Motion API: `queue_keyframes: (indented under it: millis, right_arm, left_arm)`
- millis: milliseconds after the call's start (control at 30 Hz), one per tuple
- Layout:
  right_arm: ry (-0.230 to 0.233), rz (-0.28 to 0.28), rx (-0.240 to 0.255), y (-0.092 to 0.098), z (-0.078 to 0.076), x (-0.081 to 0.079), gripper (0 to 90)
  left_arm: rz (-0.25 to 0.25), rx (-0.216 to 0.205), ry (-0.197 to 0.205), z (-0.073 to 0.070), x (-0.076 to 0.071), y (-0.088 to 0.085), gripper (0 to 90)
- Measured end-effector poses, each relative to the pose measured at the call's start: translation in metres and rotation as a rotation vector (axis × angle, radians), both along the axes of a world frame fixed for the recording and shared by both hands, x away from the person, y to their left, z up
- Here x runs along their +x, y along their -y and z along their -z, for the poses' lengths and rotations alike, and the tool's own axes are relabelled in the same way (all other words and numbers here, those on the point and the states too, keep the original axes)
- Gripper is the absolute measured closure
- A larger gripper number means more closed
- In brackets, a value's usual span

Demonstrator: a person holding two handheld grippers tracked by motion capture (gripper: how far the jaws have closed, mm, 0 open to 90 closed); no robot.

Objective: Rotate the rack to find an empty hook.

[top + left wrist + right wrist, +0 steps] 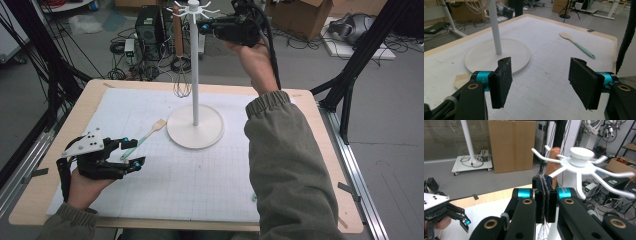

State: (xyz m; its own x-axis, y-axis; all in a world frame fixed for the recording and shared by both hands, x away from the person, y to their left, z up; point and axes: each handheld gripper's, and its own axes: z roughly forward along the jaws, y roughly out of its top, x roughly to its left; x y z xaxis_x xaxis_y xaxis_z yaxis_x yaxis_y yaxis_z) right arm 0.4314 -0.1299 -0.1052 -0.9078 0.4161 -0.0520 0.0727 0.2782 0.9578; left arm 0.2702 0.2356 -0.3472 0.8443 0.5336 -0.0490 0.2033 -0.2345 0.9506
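Whisk (182, 86) below raised right hand-held gripper (204, 26)

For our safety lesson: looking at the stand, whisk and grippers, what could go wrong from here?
1. The right gripper, shut, sits close to the hooks. A nudge could swing the whisk off or rock the tall utensil stand.
2. The left gripper, open, rests beside the spatula. A careless sweep could push it away.
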Motion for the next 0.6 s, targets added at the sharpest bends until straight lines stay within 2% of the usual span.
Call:
queue_keyframes:
  millis: [333,467,600]
  right_arm:
    - [0.011,-0.001,-0.023,-0.016,-0.003,-0.003,89.6]
    - [0.009,0.002,-0.019,-0.014,-0.002,-0.004,89.5]
    - [0.009,-0.005,-0.001,-0.004,0.001,-0.010,88.8]
  left_arm:
    - [-0.001,-0.001,0.003,-0.001,0.000,0.000,35.6]
    - [-0.002,-0.001,0.002,-0.001,0.000,-0.001,35.6]
    - [-0.007,-0.002,0.002,0.000,0.000,-0.003,35.6]
